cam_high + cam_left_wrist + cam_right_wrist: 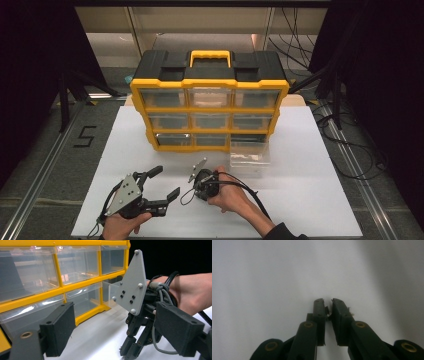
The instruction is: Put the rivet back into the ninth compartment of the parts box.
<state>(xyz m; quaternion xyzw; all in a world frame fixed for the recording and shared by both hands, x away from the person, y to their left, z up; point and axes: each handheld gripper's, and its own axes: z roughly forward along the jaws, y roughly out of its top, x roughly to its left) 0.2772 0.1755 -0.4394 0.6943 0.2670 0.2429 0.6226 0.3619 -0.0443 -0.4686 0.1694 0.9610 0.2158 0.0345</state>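
Right hand-held gripper (329,308) points down at the white desk (310,200), jaws clenched on a tiny thin metal piece (327,312) right at the desk surface. Left hand-held gripper (167,182) hovers alongside, jaws spread wide, empty. Behind them stands the yellow-and-black drawer organiser (210,100), one clear plastic drawer (249,157) pulled out onto the desk.

High cam overhead; tool cams low, sharing white table (310,150).
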